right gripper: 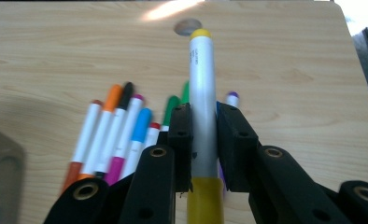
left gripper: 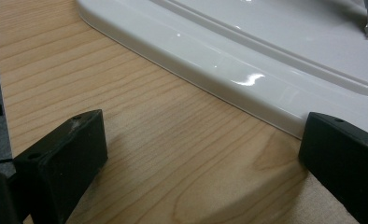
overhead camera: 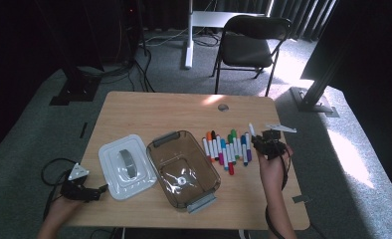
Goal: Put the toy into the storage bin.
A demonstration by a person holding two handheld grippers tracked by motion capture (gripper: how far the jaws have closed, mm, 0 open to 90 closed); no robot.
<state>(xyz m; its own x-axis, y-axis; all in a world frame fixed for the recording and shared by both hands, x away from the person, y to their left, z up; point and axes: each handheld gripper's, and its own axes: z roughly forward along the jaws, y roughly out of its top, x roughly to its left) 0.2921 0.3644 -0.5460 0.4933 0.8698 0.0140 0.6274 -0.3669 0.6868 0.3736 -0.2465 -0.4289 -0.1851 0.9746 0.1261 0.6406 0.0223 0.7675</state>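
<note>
Right gripper (right gripper: pixel 204 140), as I'm working it, is clamping a yellow marker (right gripper: pixel 202 84) above the marker row (overhead camera: pixel 227 147); left gripper (left gripper: pixel 196 154) is resting wide open beside the white lid (left gripper: pixel 247 56).

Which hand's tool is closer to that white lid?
Left. The left tool sits right at the white lid's edge; the right tool is beyond the markers, holding one.

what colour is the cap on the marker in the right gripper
Yellow; the marker shows best in the right gripper view.

Each tool is black, with two thick black jaws that have round screw holes in them. The left tool (overhead camera: pixel 79 190) and the right tool (overhead camera: pixel 268 144) each carry a grey three-cornered plate on top. A black cable hangs from each, and the arms are bare.
</note>
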